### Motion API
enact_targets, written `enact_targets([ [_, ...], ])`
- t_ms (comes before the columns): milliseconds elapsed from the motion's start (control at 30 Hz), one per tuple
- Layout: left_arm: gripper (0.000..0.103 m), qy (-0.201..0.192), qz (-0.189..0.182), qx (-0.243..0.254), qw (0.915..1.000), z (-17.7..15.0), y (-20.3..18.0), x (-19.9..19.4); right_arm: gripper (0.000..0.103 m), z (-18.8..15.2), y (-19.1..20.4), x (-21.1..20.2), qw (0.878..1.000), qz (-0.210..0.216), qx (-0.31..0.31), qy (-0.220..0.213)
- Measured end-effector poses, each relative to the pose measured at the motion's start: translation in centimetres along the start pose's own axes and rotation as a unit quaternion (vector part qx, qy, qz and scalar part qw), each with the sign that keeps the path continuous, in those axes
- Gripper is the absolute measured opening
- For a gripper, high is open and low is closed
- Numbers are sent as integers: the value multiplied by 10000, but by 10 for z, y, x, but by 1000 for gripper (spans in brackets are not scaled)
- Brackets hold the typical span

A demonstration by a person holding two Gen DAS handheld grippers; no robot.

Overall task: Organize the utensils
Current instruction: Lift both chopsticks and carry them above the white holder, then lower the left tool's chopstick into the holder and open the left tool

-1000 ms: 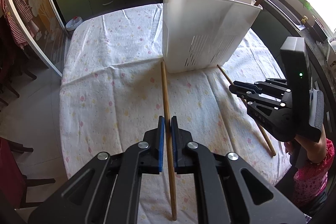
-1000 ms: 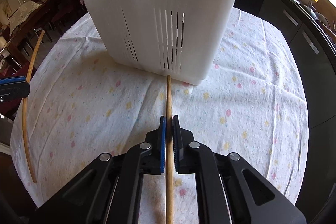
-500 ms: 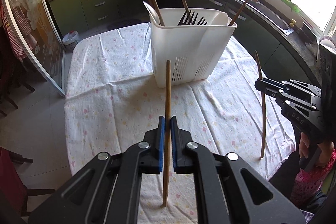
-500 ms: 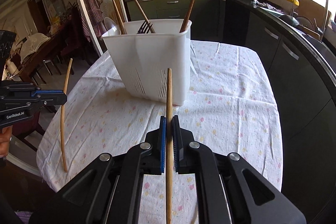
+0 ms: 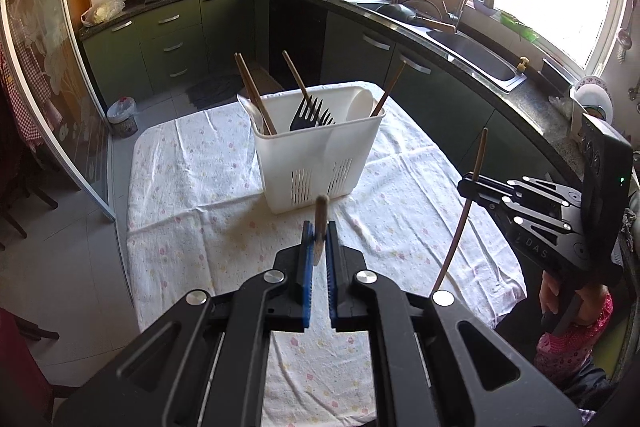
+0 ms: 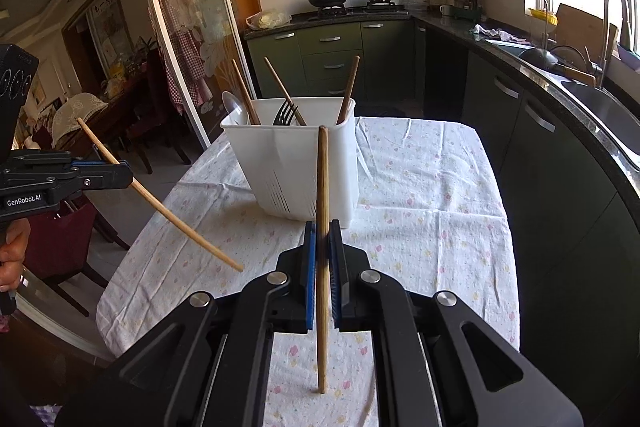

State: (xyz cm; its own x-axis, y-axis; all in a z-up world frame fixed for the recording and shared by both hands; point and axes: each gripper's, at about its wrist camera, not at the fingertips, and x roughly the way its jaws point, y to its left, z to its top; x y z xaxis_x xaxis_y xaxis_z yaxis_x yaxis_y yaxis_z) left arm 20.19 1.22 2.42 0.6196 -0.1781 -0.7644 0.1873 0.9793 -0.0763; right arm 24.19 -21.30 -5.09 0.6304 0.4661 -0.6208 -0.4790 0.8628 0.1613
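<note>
Both grippers' fingers [image 5: 307, 259] [image 6: 310, 267] pinch a chopstick [image 5: 320, 223] [image 6: 322, 195] each.

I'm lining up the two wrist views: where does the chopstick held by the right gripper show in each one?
Left wrist view: the chopstick stands at the right, clamped in the right gripper.
Right wrist view: it runs up the centre, between the blue pads, crossing in front of the holder.
Shared landmark: the white utensil holder on the tablecloth.
</note>
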Motion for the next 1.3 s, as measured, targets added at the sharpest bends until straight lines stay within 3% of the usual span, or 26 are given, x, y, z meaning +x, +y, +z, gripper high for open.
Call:
enact_targets([
  [400,6,-924,30,64,9957,75,-12,-53,7,-2,-2,-1,9999,118,63,2],
  [667,6,-1328,123,63,9910,120,-18,-53,7,-3,-4,0,9998,179,56,-7],
  [900,6,-1466,245,-1,9889,141,-17,-38,7,-4,-5,-2,9998,208,33,-14],
  [1167,7,-1645,781,157,9832,143,-14,-20,7,-3,-6,-2,9998,220,21,-15],
  [1300,6,-1657,661,25,9840,150,-7,-19,7,-3,-4,-1,9998,214,-9,-2],
])
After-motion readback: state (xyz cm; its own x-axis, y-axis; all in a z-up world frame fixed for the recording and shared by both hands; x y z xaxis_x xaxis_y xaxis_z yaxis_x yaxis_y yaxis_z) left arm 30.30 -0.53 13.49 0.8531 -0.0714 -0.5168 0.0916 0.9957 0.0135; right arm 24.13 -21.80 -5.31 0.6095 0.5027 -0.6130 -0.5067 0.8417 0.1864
